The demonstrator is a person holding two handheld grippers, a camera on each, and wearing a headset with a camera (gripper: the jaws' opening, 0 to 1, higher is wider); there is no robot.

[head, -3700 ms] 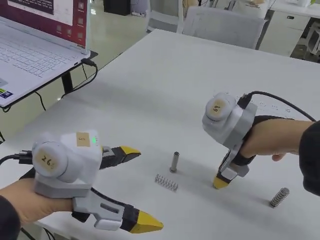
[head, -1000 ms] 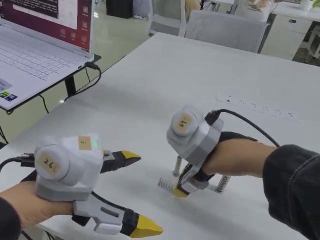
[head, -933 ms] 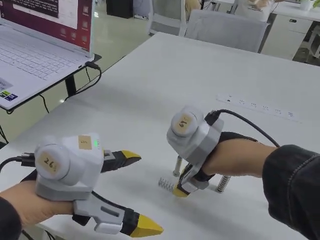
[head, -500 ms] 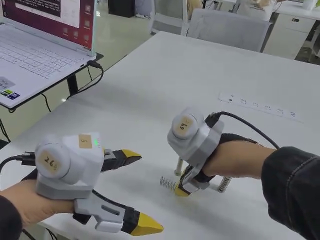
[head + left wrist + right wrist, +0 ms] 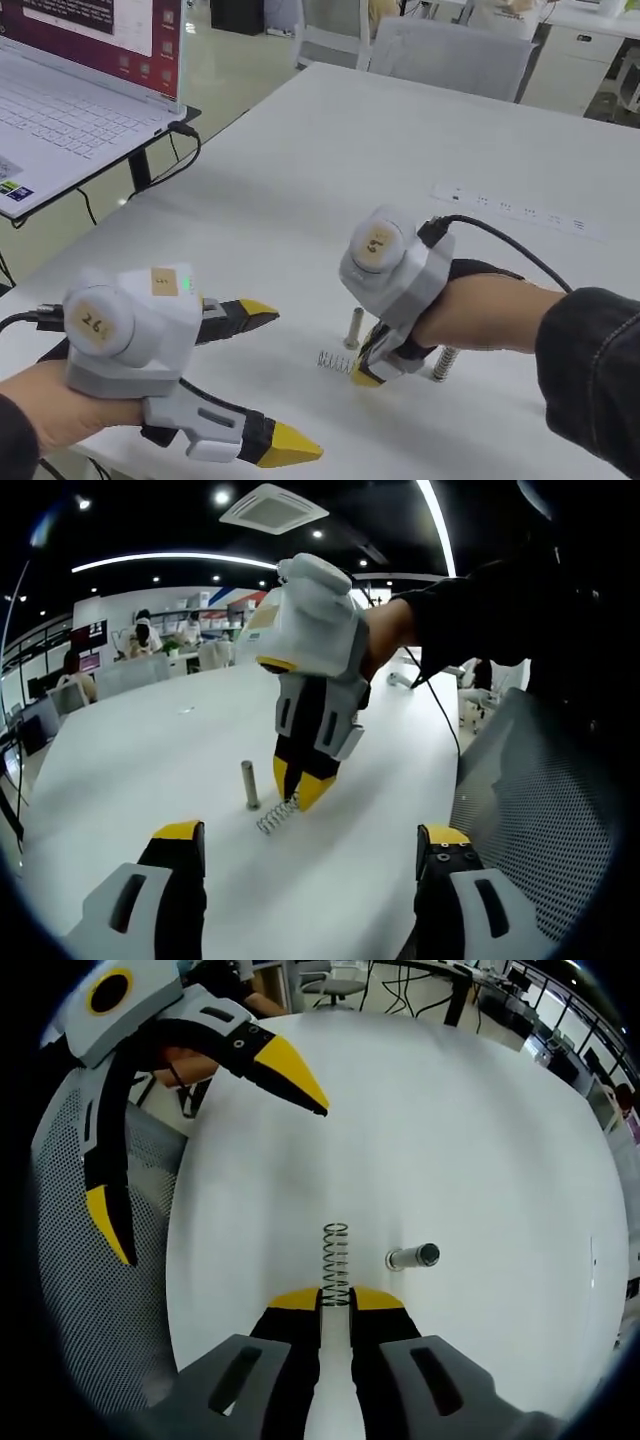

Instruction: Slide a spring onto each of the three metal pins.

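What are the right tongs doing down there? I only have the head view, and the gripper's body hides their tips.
Observer: In the right gripper view the right tongs are shut on the near end of the spring. The rest of it lies flat on the table, pointing away from them.
Operator: Are the tongs touching the pin?
Observer: No. The left gripper view shows a clear gap between the upright pin and the tips of the tongs.
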